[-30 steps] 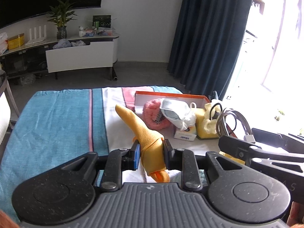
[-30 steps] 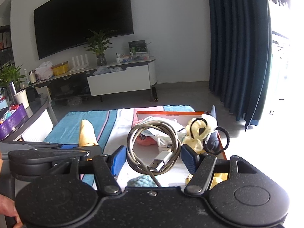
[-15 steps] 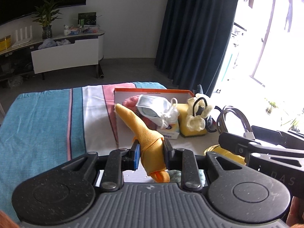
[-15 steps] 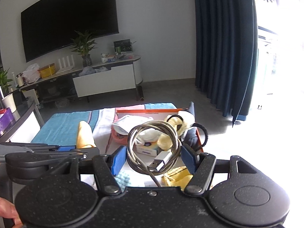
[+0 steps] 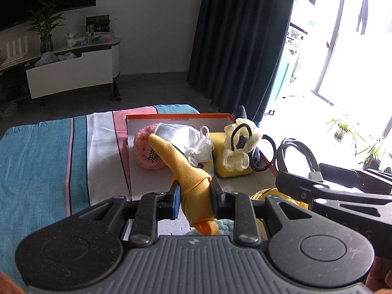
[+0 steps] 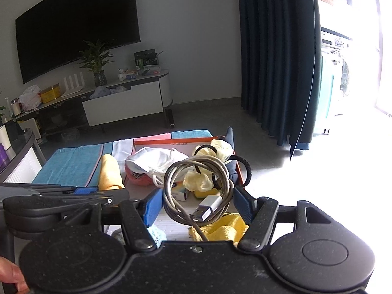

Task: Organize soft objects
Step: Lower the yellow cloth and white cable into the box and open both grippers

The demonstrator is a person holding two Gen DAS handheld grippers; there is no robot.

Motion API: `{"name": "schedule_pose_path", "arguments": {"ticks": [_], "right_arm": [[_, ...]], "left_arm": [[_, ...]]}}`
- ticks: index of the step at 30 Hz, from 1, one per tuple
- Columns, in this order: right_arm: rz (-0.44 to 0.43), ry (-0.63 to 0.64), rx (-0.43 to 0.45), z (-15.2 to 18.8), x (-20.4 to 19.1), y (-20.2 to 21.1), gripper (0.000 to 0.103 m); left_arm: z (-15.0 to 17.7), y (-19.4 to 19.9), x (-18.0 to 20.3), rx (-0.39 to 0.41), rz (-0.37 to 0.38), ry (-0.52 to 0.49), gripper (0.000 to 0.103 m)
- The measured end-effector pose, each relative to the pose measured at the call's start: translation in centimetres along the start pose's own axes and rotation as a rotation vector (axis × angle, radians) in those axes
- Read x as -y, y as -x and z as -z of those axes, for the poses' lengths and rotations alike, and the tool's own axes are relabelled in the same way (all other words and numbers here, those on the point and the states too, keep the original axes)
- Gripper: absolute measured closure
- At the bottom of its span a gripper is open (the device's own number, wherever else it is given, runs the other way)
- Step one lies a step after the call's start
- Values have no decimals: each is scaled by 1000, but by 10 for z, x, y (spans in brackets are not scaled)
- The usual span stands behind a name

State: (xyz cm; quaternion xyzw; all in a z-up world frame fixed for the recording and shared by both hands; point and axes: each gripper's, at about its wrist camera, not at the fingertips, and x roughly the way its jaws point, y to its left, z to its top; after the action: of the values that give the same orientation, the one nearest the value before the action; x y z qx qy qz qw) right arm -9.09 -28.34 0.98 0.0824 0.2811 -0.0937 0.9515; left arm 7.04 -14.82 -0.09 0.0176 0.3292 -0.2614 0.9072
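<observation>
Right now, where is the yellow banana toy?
In the left wrist view, the banana toy is pinched in the left gripper, just before the orange box.

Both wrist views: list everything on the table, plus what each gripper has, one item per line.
Box: one, orange rim, on the striped cloth.
Cloth: one, teal, white and pink stripes, covering the table.
Pink fuzzy item: one, inside the box.
Face mask: one, white, on the pink item.
Sponge: one, yellow, in the box.
Cream scrunchies: apparently two, on the sponge.
Yellow knit piece: one, nearest the camera.
Plush toy: one, yellow, in the left gripper.
Cable: one, grey coil, in the right gripper.
</observation>
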Motion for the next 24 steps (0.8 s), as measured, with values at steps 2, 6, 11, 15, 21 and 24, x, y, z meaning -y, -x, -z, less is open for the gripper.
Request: {"name": "schedule_pose_path", "arguments": {"ticks": [2,6,11,15,21,24], "right_arm": [[6,-3,-2,0,2,-2,27],[12,-12,-7,0,5,-5,27],[20,-21,-15,1,8,-11,27],[26,-33,-21,0,11,-17,26],[19,-44,-18,0,13,-25,23],[19,-64,-5,1,19,-24,23]], "left_arm": [[0,-3,2,-4,4,-4,77],[-1,-7,4,-11,13,-10,77],[-3,-13,5,-16,19,-16,77],[-3,-17,7,-21,25,-21,76],[-4,-24,7,-29,26,-23,76],[-4,-26,6,-35,27,-20,76]]}}
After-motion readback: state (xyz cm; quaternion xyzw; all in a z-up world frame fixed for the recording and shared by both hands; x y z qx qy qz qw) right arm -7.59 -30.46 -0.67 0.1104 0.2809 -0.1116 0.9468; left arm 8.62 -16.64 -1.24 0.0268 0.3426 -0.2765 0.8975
